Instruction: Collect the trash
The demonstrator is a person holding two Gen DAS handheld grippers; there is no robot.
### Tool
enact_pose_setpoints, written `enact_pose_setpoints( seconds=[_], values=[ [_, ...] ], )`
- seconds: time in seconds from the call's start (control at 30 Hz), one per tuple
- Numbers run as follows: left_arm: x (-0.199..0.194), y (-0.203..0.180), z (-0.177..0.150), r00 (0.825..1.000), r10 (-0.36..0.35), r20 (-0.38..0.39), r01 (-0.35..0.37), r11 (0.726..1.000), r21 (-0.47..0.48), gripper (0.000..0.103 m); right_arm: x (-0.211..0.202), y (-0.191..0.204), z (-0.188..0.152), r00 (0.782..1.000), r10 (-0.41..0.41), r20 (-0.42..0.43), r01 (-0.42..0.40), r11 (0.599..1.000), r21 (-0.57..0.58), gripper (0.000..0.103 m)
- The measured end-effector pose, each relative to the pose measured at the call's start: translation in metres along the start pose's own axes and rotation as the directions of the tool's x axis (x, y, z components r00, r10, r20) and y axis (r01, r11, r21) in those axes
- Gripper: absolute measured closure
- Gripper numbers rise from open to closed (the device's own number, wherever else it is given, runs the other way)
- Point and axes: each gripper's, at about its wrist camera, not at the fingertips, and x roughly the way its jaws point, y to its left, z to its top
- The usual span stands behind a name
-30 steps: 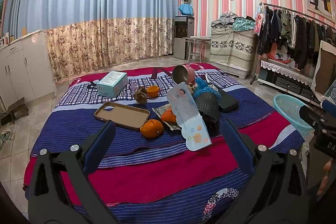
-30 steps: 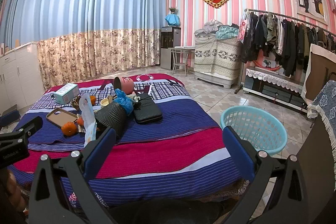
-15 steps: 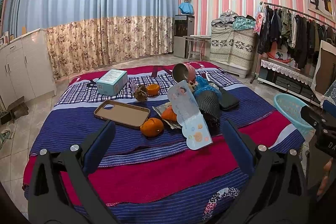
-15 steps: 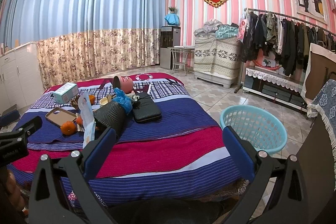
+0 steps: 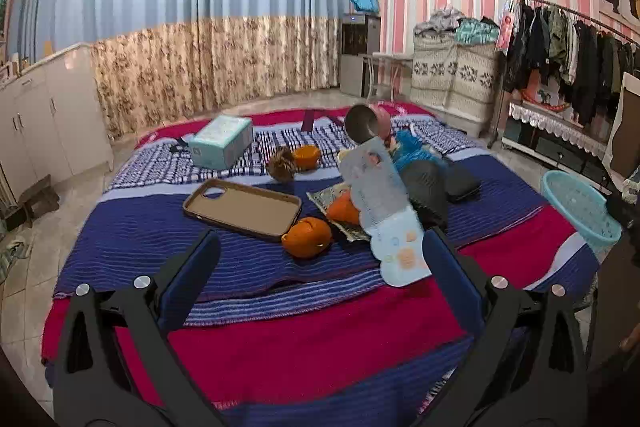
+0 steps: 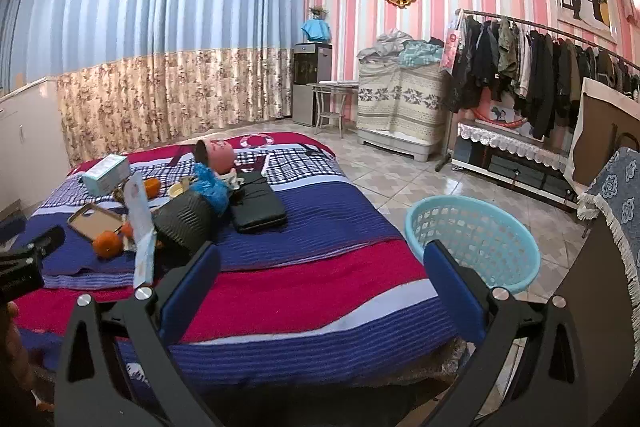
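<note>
Both grippers hang over the near edge of a bed (image 5: 320,339) covered in a red and blue striped blanket, and both are spread wide with nothing between their blue pads. The left gripper (image 5: 320,259) faces the clutter in the middle of the bed; the right gripper (image 6: 322,267) sits further right, facing the bare red band of blanket with the light blue basket (image 6: 472,243) on the tiled floor just beside the bed's right edge. The trash lies in the middle of the bed: an orange peel (image 5: 307,237) nearest, touching the near corner of a brown phone case (image 5: 242,203), a second peel (image 5: 342,209) on a printed wrapper (image 5: 332,197) just right of it, and a pale blue printed pack (image 5: 384,207) leaning upright against a dark ribbed bag (image 5: 426,189). Further back are a crumpled blue plastic bag (image 5: 412,151), a tipped pink cup (image 5: 366,127), a small orange bowl (image 5: 306,155) beside a brown husk (image 5: 281,167), and a teal box (image 5: 220,141) at far left.
</note>
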Motion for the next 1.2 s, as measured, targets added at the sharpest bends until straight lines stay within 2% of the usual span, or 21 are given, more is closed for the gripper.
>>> enact_pose_setpoints(
  seconds=[0.07,0.13,0.23,0.37,0.4,0.47,0.5,0.57,0.73,0.9,1.07,1.13,1.2],
  values=[
    [0.011,0.003,0.000,1.000,0.022,-0.003,-0.022,1.000,0.007,0.005,0.004,-0.001,0.001,0.999,0.027,0.019,-0.027,1.000,0.009,0.004],
    [0.024,0.003,0.001,1.000,0.028,-0.010,-0.028,0.999,0.022,0.005,0.011,0.001,0.003,0.999,0.018,0.026,-0.018,1.000,0.004,0.004],
    [0.047,0.006,0.000,0.998,0.049,-0.043,-0.047,0.998,0.030,0.005,0.029,0.010,0.007,0.999,0.007,-0.048,-0.008,1.000,-0.028,0.004],
    [0.079,0.012,-0.001,0.993,0.035,-0.113,-0.036,0.999,-0.007,0.008,0.042,0.009,0.009,0.997,0.055,-0.051,-0.054,0.998,0.023,0.004],
    [0.085,0.013,-0.001,0.991,0.021,-0.135,-0.025,0.999,-0.021,0.011,0.046,0.009,0.009,0.996,0.063,-0.068,-0.061,0.998,0.029,0.004],
    [0.098,0.015,-0.002,0.985,-0.010,-0.175,0.004,0.999,-0.037,0.025,0.059,0.012,0.009,0.988,0.096,-0.121,-0.091,0.995,0.047,0.004],
    [0.103,0.015,-0.001,0.982,-0.021,-0.189,0.014,0.999,-0.036,0.029,0.063,0.014,0.008,0.985,0.112,-0.134,-0.105,0.993,0.054,0.004],
    [0.111,0.011,-0.004,0.972,-0.045,-0.230,0.040,0.999,-0.025,0.054,0.067,0.018,0.008,0.980,0.133,-0.147,-0.126,0.990,0.058,0.004],
    [0.106,0.011,-0.006,0.972,-0.074,-0.224,0.070,0.997,-0.024,0.072,0.077,0.050,0.004,0.964,0.189,-0.186,-0.193,0.981,0.000,0.004],
    [0.085,0.025,0.002,0.981,-0.045,-0.188,0.045,0.999,-0.003,0.073,0.086,0.092,0.004,0.940,0.246,-0.236,-0.269,0.961,-0.069,0.004],
    [0.067,0.056,0.010,0.986,0.009,-0.166,-0.011,1.000,-0.009,0.073,0.100,0.143,-0.004,0.903,0.278,-0.328,-0.331,0.937,-0.116,0.007],
    [0.060,0.069,0.012,0.987,0.031,-0.158,-0.033,0.999,-0.014,0.073,0.106,0.161,-0.013,0.892,0.266,-0.367,-0.337,0.930,-0.146,0.018],
    [0.059,0.079,0.012,0.987,0.041,-0.155,-0.045,0.999,-0.021,0.073,0.114,0.178,-0.023,0.880,0.249,-0.406,-0.338,0.927,-0.164,0.024]
  ],
)
